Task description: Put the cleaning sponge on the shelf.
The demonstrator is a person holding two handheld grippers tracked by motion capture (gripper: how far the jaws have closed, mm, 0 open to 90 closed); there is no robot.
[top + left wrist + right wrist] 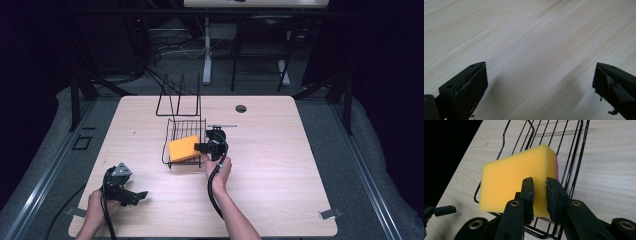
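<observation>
Yellow sponge [516,182], pinched at its edge by the right gripper [539,185], hangs over the wire rack [184,126] at frame centre; left gripper [539,82] gapes wide, lower left.

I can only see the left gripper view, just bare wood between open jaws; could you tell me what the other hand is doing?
Observer: The right gripper is shut on a yellow sponge, holding it over a black wire rack.
Operator: Thank you. Is the sponge plain yellow?
Observer: No, the right gripper view shows a pink layer on its far face.
Operator: And where is my left gripper?
Observer: The left gripper is low over the table, at its near left, apart from the rack.
</observation>
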